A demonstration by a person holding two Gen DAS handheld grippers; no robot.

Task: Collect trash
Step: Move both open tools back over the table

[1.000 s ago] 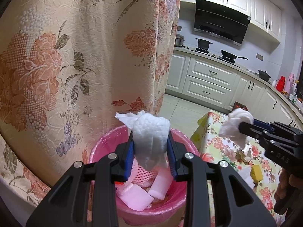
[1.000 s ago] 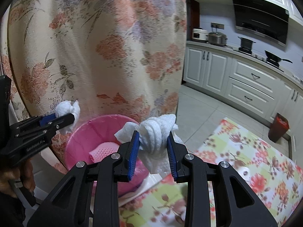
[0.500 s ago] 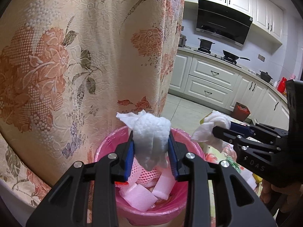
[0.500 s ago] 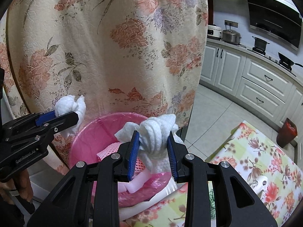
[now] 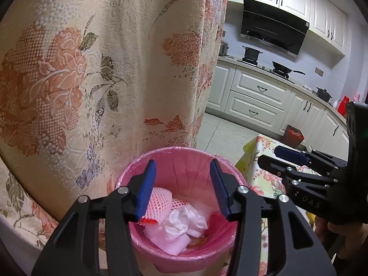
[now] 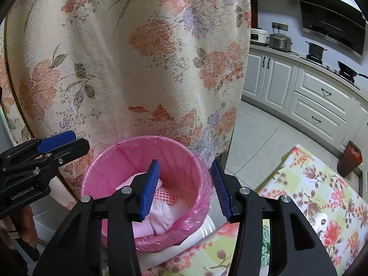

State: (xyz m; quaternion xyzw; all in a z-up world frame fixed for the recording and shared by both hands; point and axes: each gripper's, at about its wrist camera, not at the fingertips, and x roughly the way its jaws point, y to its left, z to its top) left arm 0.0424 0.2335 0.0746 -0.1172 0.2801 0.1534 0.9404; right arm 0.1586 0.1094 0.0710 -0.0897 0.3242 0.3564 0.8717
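From the left wrist, the left gripper (image 5: 182, 187) is opening with nothing between its jaws above the pink bin (image 5: 184, 161), where a white tissue wad (image 5: 185, 223) lies. From the right wrist, the right gripper (image 6: 186, 188) is also opening, empty, over the bin's right rim.

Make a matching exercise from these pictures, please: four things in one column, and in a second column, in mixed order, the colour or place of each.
Things:
1. bin liner
2. gripper pads
3. crumpled tissue
4. frying pan

Colour or place:
A. on the stove in the kitchen behind
B. blue
C. pink
D. white, lying inside the bin

Pairs: 1-C, 2-B, 3-D, 4-A
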